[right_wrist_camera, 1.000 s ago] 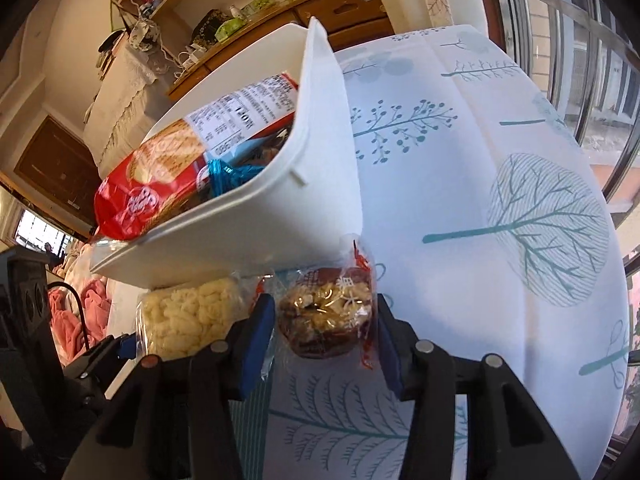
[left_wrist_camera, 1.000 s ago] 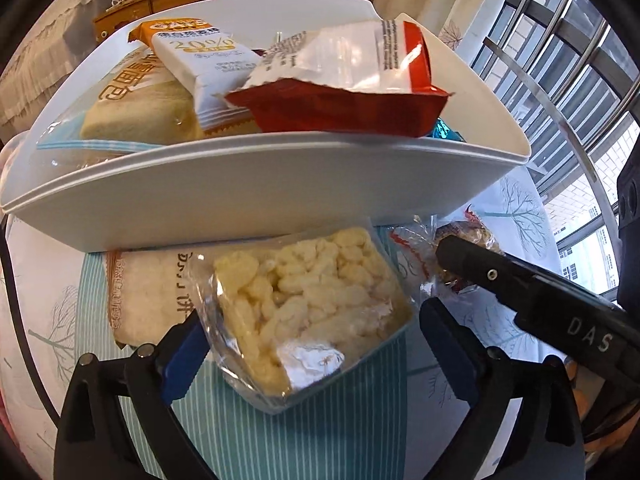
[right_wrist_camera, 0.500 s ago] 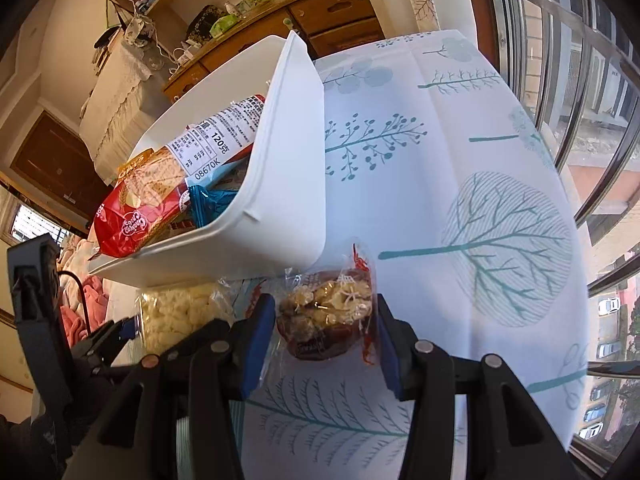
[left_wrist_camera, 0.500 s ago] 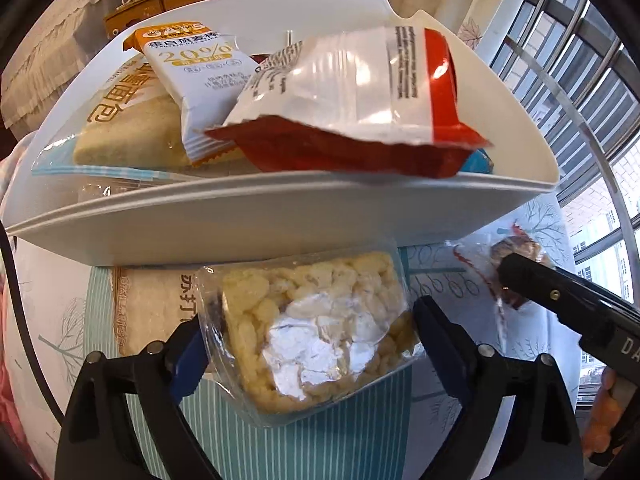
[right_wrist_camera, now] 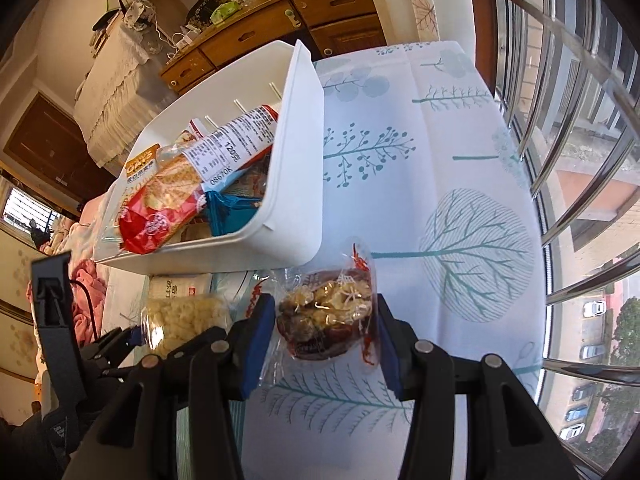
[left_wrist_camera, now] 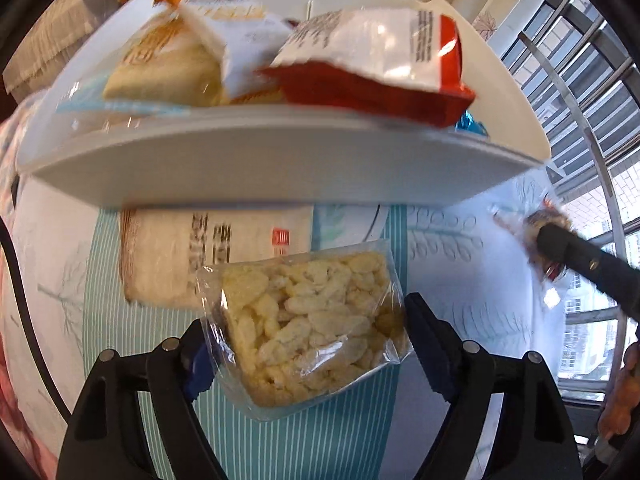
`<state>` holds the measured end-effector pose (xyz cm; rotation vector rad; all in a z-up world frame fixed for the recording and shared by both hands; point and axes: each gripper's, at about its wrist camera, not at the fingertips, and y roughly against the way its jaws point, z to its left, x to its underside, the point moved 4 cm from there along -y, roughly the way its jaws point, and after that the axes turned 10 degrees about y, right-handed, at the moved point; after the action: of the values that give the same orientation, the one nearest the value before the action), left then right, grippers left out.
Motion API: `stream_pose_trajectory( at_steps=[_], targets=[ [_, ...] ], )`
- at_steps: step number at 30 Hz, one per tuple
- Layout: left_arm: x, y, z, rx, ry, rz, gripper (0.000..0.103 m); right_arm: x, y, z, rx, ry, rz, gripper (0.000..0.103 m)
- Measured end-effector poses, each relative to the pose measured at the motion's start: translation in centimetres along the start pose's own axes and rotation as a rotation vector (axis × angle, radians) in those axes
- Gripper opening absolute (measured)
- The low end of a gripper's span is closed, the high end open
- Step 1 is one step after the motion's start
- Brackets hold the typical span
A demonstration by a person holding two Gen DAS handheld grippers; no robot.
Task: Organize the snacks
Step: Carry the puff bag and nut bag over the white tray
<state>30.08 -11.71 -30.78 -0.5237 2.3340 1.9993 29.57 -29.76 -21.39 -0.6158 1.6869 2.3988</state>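
My left gripper (left_wrist_camera: 304, 320) has a clear pack of pale puffed snacks (left_wrist_camera: 312, 328) between its blue pads. Both pads touch the wrapper and the jaws are still closing on it. Under the pack lies a flat white snack pack (left_wrist_camera: 172, 252) on the striped cloth. My right gripper (right_wrist_camera: 320, 308) is shut on a clear pack of brown nutty snack (right_wrist_camera: 328, 320) and holds it above the table. Just beyond both grippers stands a white bin (right_wrist_camera: 296, 184), holding a red-and-white bag (right_wrist_camera: 160, 216), a blue packet (right_wrist_camera: 232, 216) and other packs.
The table wears a white cloth (right_wrist_camera: 460, 140) printed with teal trees. Window bars (right_wrist_camera: 580, 120) run close along its right edge. A wooden cabinet (right_wrist_camera: 300, 28) stands behind the bin. A black cable (left_wrist_camera: 16, 280) hangs at the left.
The left jaws have narrowed around the puffed pack, which has tilted and now uncovers more of the flat white pack. The right gripper has risen with the brown snack pack.
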Motion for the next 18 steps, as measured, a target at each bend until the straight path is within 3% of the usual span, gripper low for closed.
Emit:
stream_pose_trajectory(
  at_steps=[5,18],
  targets=[
    [1.4,0.9,0.4,0.027,0.019,0.096,0.081,-0.4,2.2,0.8,0.050,0.009,-0.009,0.048],
    [1.2,7.6,2.0,0.042,-0.137,0.135,0.080,-4.1,8.1,5.0,0.079,0.034,-0.131,0.048]
  ],
)
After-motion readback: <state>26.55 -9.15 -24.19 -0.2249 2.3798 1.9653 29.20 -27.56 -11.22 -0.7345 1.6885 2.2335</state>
